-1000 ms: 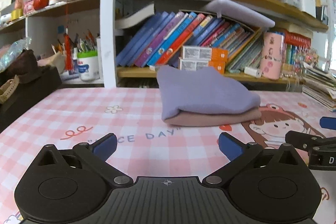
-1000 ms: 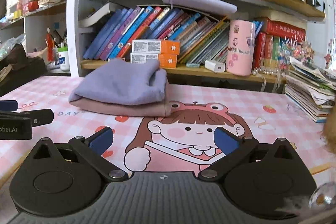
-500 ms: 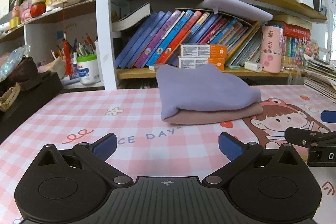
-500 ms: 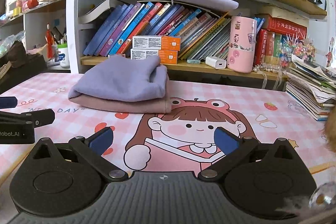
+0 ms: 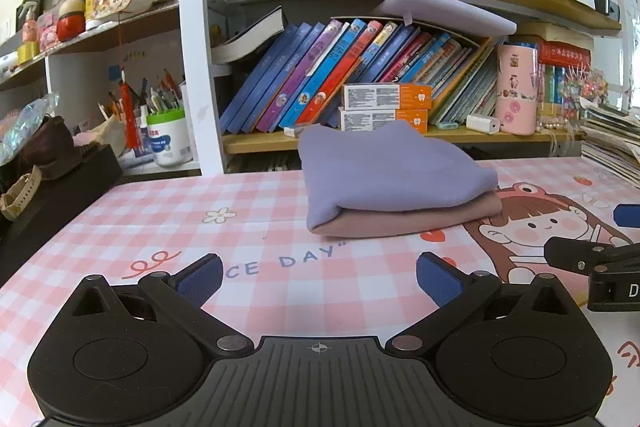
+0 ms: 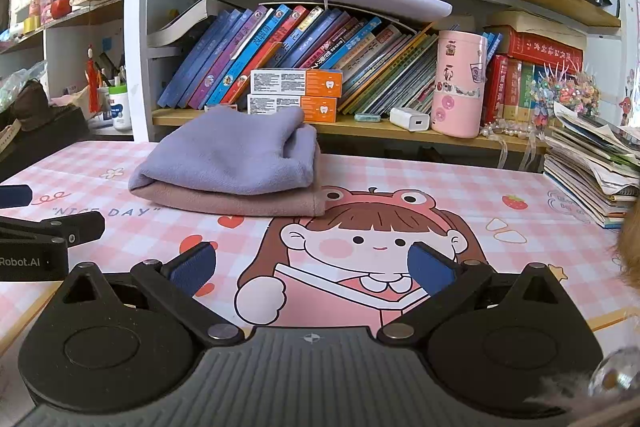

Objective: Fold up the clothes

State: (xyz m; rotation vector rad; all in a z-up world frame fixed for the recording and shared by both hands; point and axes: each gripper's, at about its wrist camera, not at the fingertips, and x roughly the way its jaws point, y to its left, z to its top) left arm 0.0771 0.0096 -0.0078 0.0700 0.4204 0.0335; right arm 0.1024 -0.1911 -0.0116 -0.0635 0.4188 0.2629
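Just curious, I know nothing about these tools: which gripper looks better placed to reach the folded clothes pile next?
Probably the left gripper: the folded clothes lie almost straight ahead of it. From the right gripper they sit off to its left. Both are open.

Table mat [image 6: 400, 179] reads "NICE DAY", lower left of frame; left gripper [image 6: 24, 219] body reads "Robot.AI".

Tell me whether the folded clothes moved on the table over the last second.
No. The folded clothes lie just above the printed "NICE DAY" lettering, as before; only the cameras shifted.
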